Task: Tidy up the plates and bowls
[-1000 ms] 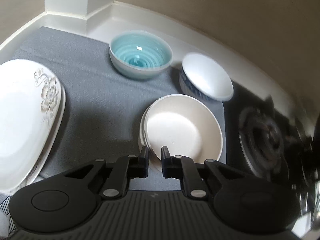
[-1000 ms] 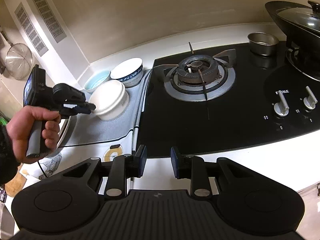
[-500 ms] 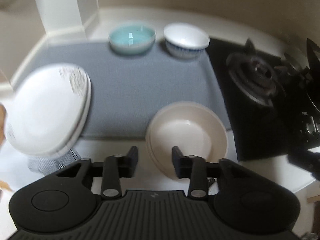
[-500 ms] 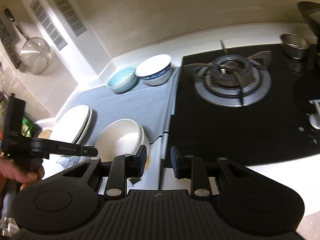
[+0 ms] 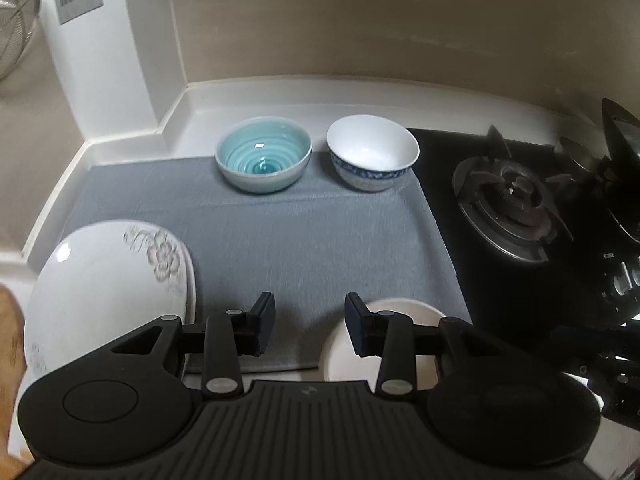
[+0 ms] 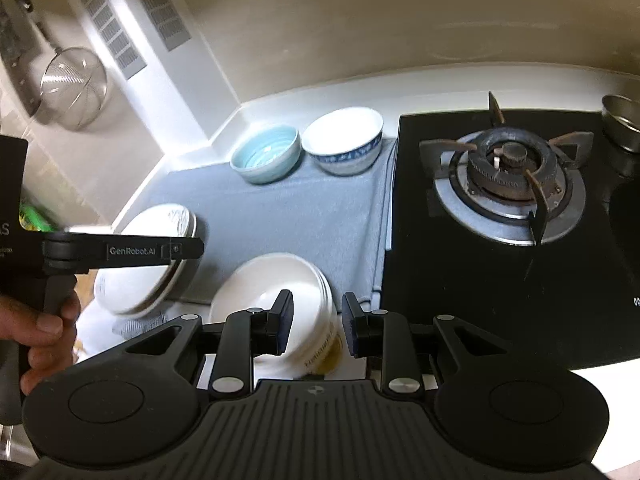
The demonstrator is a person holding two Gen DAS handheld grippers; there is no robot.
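Observation:
A stack of cream bowls (image 6: 276, 284) (image 5: 340, 344) sits at the front edge of the grey mat (image 5: 304, 240). My left gripper (image 5: 306, 326) is open and empty, raised just left of the stack; it also shows in the right wrist view (image 6: 192, 249). My right gripper (image 6: 316, 328) is open over the stack's right rim, holding nothing. A stack of white flowered plates (image 5: 112, 292) (image 6: 144, 280) lies at the mat's left. A teal bowl (image 5: 264, 154) (image 6: 266, 158) and a blue-patterned white bowl (image 5: 372, 158) (image 6: 344, 146) stand at the back.
A black gas hob (image 6: 508, 184) with a burner (image 5: 508, 208) lies right of the mat. A small steel bowl (image 6: 622, 128) sits at its far right. Walls close the back and left corner; a wire strainer (image 6: 76, 88) hangs on the left.
My left gripper let go of the cream bowl stack near the mat's front edge, opened wider and pulled back. My right gripper moved left over the stack and opened a little.

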